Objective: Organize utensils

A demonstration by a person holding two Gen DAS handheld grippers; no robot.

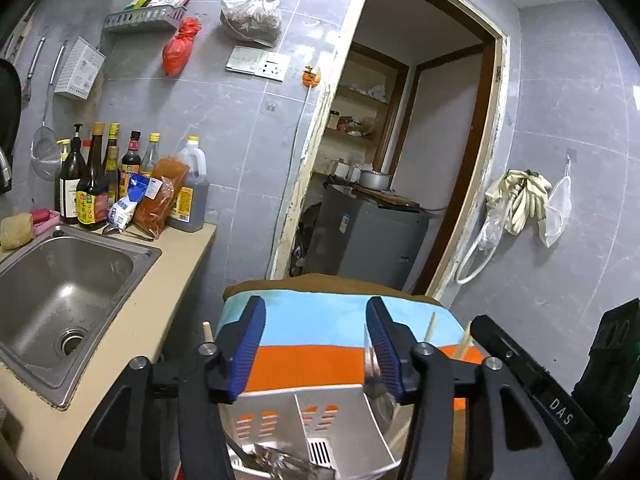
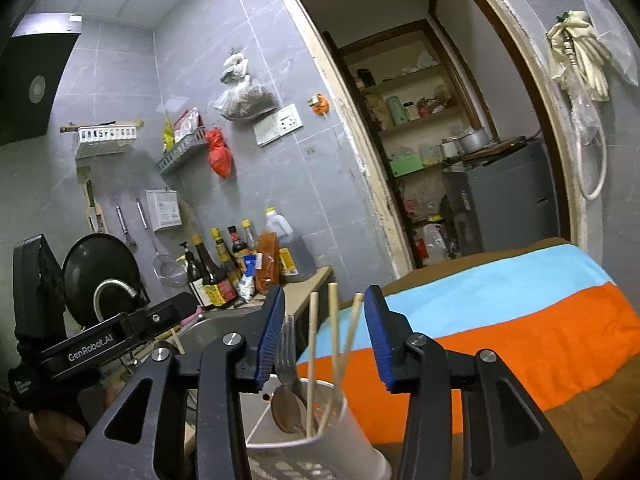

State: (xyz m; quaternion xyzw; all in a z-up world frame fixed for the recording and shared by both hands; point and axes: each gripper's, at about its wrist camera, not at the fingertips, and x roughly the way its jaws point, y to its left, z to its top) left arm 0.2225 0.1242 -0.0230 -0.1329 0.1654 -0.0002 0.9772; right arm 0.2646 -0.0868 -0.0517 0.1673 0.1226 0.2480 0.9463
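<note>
Both hand-held grippers, left (image 1: 316, 344) and right (image 2: 325, 334), gape wide and empty over the holder (image 2: 352, 420) at lower centre, where the chopsticks (image 2: 334, 344), light, stiff, thin and slick, want pinching mid-shaft, and the fork (image 2: 287, 356) by its metal neck.

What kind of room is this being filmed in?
Most likely a small home kitchen. A steel sink is set into the counter, sauce bottles stand behind it against the tiled wall, and a white utensil holder holds chopsticks and a fork.
</note>
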